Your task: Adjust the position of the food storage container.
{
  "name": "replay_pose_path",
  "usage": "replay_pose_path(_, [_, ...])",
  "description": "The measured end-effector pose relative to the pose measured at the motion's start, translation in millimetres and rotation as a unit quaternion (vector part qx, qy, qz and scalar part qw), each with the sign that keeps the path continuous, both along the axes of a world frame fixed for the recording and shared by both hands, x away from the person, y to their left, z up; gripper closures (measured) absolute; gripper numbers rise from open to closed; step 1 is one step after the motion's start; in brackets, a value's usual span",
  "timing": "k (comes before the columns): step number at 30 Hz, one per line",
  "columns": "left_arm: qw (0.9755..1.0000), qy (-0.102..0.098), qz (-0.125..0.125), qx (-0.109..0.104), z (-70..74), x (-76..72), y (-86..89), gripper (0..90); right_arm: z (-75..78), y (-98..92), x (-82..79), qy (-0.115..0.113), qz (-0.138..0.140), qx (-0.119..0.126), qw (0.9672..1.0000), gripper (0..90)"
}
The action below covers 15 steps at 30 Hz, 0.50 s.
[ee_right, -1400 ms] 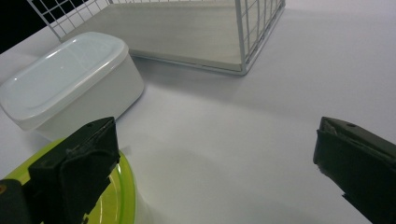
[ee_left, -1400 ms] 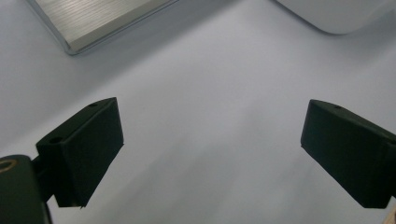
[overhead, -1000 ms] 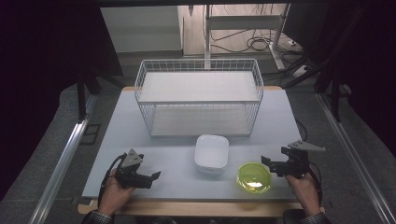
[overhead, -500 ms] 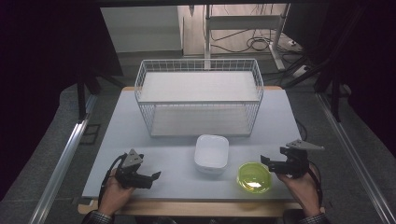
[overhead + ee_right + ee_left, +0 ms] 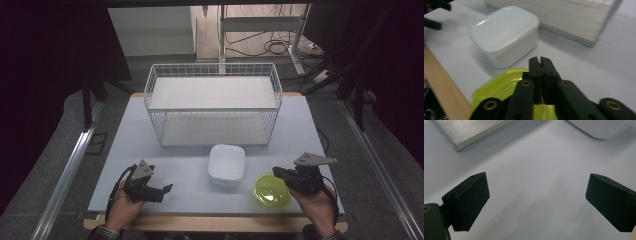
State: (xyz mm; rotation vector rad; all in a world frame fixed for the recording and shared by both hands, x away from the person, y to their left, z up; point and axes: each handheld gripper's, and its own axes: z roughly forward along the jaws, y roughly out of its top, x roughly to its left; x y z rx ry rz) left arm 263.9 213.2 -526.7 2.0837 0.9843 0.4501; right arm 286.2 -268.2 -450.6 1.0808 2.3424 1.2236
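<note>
A translucent lime-green bowl sits at about five o'clock on the pale grey-white table. Beside it, the lidded container is plain milky white. The wire basket at twelve o'clock is white, a fine grid pattern, with a floor that looks like brushed pale grey. Both grippers, left and right, are matte black, each topped by a grey plate.

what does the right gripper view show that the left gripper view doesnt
Right gripper view alone: the translucent lime-green plastic bowl, its rim pinched between the shut jaws of the right gripper, and the wooden table edge. Left gripper view alone: the left gripper, jaws wide apart over bare tabletop. Both: the white rounded-square lidded plastic container, the white wire basket's base board and the pale grey tabletop.
</note>
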Motion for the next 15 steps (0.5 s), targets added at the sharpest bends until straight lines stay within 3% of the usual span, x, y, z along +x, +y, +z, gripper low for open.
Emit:
replay_pose_path(5, [1.0, 0.001, 0.0, 0.001, -0.1, 0.0, -0.3, 4.9, 0.1, 23.7, -9.9, 0.012, 0.031, -0.01, 0.9994, 90.0])
replay_pose_path(10, [1.0, 0.001, -0.001, 0.003, -0.3, 0.0, -0.8, 5.0, -4.9, 46.6, -17.5, 0.026, 0.071, -0.026, 0.9968, 90.0])
replay_pose_path(15, [1.0, 0.002, -0.003, 0.006, -0.8, 0.0, -2.0, 5.0, -13.5, 61.9, -20.0, 0.038, 0.09, -0.043, 0.9943, 90.0])
